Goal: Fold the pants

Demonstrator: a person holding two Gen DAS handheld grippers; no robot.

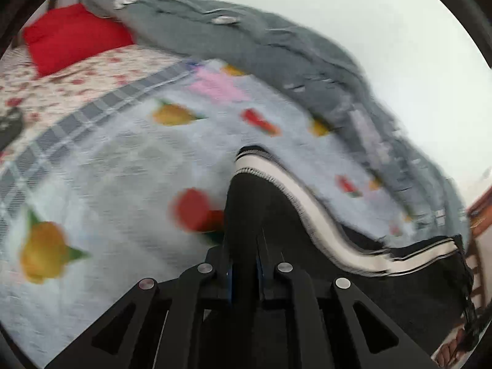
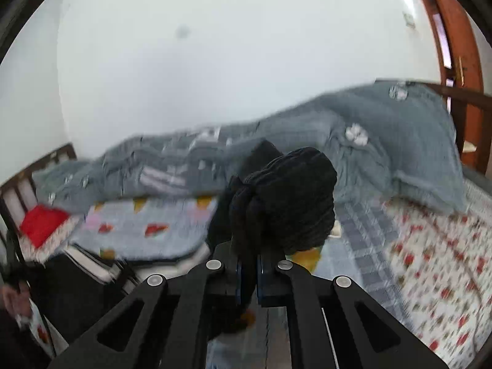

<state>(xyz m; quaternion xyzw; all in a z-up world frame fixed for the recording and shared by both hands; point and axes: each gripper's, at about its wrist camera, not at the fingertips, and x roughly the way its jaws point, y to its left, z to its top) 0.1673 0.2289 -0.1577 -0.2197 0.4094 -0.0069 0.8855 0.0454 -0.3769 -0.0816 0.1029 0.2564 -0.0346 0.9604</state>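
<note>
Both grippers clamped on black pants, lifted above a bed. Left gripper (image 1: 244,203) pinched on a pants (image 1: 384,289) edge with a white stripe (image 1: 310,212), cloth draping down to the right over a pale blue blanket (image 1: 129,166) printed with fruit. Right gripper (image 2: 249,233) closed on a bunched, ribbed part of the pants (image 2: 286,196), wad bulging above the fingertips. More black cloth with white stripes hanging low at left in the right wrist view. Grey quilt (image 1: 276,49) heaped along the far side against a white wall (image 2: 215,61). Red pillow (image 1: 73,37) far left. Floral sheet (image 2: 436,270) at right. Heavy motion blur throughout.
</note>
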